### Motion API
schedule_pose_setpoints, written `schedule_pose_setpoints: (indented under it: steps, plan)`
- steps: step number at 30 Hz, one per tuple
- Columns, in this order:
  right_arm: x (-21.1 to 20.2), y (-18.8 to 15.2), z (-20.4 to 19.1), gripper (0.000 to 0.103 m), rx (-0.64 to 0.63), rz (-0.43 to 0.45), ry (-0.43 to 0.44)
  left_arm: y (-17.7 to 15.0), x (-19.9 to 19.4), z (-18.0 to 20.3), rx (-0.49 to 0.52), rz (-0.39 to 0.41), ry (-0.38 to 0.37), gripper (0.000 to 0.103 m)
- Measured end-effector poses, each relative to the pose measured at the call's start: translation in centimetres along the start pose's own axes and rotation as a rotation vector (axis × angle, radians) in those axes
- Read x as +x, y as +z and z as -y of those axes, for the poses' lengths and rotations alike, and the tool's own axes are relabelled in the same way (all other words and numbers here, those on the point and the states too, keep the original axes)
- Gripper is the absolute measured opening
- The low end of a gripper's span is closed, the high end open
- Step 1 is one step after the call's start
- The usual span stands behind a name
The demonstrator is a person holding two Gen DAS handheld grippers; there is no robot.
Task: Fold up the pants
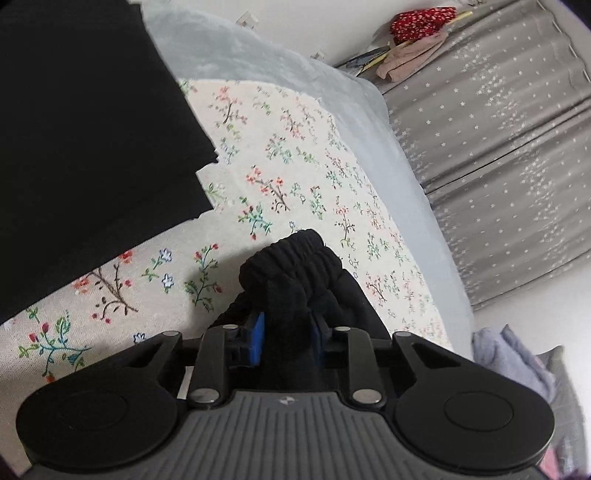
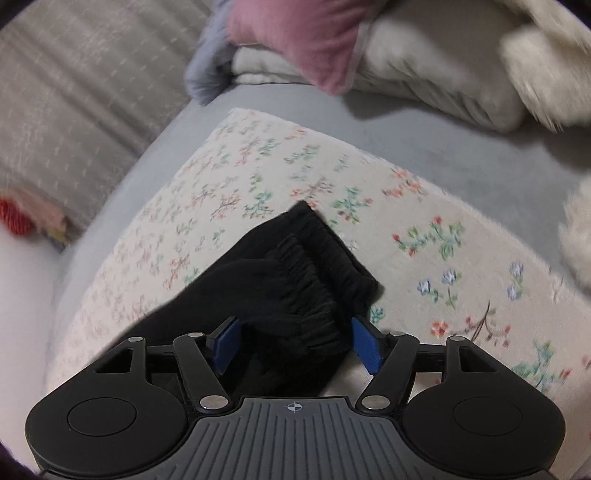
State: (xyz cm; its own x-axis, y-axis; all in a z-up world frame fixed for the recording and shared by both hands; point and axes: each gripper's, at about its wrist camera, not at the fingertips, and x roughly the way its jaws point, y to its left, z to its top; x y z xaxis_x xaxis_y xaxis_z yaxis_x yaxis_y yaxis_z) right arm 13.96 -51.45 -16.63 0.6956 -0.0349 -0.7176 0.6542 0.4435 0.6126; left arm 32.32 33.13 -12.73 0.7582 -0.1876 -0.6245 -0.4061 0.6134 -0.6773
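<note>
The black pants lie on a floral sheet (image 1: 295, 166). In the left wrist view their flat leg part (image 1: 74, 147) fills the upper left, and the gathered elastic waistband (image 1: 291, 258) bunches up just ahead of my left gripper (image 1: 287, 330), whose blue pads are shut on that black fabric. In the right wrist view the waistband (image 2: 314, 266) lies between the blue pads of my right gripper (image 2: 295, 343). Its jaws stand wide apart, with the fabric loose between them and the right pad clear of it.
The floral sheet (image 2: 258, 166) rests on a pale blue blanket (image 2: 461, 155). A grey starred curtain (image 1: 498, 147) hangs beyond the bed edge, with a red floral cloth (image 1: 421, 22) above it. A pink cushion (image 2: 295, 37) and white fluffy bedding (image 2: 443, 74) are piled at the far end.
</note>
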Motion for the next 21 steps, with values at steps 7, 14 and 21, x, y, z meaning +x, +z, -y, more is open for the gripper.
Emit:
schedule_pose_setpoints:
  steps: [7, 14, 21]
  plan:
    - [-0.6, -1.1, 2.5, 0.066, 0.206, -0.003, 0.041, -0.1, 0.1, 0.2, 0.019, 0.015, 0.013, 0.015]
    - [1.3, -0.4, -0.8, 0.020, 0.072, 0.030, -0.020, -0.4, -0.2, 0.2, -0.014, 0.037, 0.021, 0.004]
    - [1.2, 4.2, -7.7, 0.016, -0.141, 0.136, 0.022, 0.9, -1.8, 0.2, -0.098, 0.086, -0.131, 0.002]
